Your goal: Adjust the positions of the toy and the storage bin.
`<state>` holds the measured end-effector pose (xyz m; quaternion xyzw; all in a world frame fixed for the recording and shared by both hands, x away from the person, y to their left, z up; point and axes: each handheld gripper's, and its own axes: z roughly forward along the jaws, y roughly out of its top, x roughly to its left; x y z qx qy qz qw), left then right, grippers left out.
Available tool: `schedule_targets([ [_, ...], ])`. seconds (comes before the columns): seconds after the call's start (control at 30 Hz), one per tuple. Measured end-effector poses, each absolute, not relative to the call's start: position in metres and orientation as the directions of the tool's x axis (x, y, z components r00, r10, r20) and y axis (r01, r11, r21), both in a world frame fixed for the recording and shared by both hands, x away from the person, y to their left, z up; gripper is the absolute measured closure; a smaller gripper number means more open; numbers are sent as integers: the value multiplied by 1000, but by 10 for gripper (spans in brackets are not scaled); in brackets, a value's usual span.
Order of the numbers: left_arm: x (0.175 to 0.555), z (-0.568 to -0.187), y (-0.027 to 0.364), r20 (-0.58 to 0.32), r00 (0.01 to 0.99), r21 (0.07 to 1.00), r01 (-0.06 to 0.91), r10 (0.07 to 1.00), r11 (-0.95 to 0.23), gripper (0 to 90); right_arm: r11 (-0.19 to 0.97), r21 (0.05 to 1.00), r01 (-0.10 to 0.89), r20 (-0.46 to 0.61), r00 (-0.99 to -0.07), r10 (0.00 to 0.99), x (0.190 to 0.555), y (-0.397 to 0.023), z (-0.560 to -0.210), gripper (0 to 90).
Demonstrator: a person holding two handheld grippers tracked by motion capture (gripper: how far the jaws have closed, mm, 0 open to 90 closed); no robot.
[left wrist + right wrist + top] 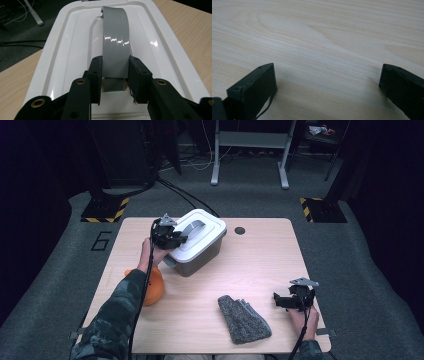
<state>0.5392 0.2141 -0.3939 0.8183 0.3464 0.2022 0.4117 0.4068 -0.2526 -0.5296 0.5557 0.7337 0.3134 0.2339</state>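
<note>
Nearest to the high camera, 2 forearms come in from the bottom edge, and each hand holds 1 hand-held gripper. On the left side, the left hand-held gripper [175,239] is at the near end of 1 grey box [202,257], which stands on the bench [260,265] toward its far left part. It carries 1 white lid [212,232] with 1 grey handle [115,42] arched along its middle. From the left gripper view, the 2 black jaws stand on both sides of this handle and their pads press on its 2 edges, so they are clamped on it. At the near right corner, the right hand-held gripper [327,80] rests low over bare wood, its 2 jaws wide apart with nothing between them. Also on the bench lie 1 grey cloth [243,320] and 1 orange thing [152,287], partly hidden by the left sleeve.
</note>
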Motion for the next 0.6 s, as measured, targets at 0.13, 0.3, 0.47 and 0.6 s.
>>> schedule_targets([
  [0.13, 537, -396, 211, 49, 684, 822, 386, 728, -418, 664, 186, 720, 669, 5, -273, 962, 407, -253, -530, 1],
  [0.3, 536, -396, 210, 48, 695, 828, 375, 717, -418, 668, 185, 720, 669, 6, -272, 962, 407, -253, -530, 1],
  [0.47, 534, -396, 208, 46, 706, 825, 372, 706, -425, 669, 184, 719, 670, 7, -271, 963, 407, -252, -530, 1],
  [0.6, 533, -399, 207, 41, 718, 811, 382, 694, -443, 669, 183, 719, 671, 6, -269, 963, 407, -252, -529, 1],
])
